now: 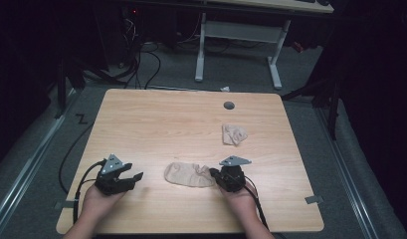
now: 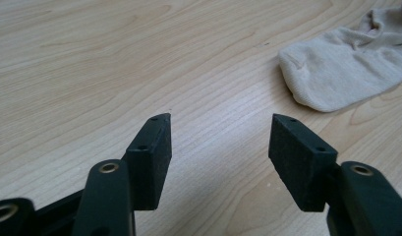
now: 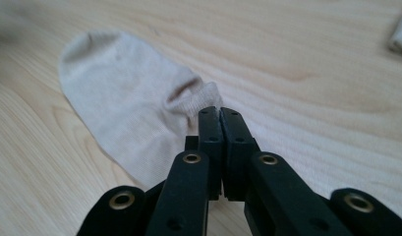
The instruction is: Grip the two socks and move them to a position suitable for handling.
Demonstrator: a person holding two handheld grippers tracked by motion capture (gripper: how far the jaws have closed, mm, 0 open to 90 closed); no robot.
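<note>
- Right tool [image 3: 219,112] has its jaws pressed together at the cuff of the beige sock [image 3: 125,103], apparently pinching its edge; left tool [image 2: 218,120] is spread and empty.
- The sock lies flat near the table's [image 1: 156,114] front: light, limp, best gripped at the cuff.
- A crumpled second sock [image 1: 234,134] sits farther back; there's open wood all around.

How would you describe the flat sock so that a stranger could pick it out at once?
On the wooden table, look near the front edge between the two grippers. The flat sock lies stretched out there, its cuff at the right gripper. The other sock, farther back, is crumpled.
</note>
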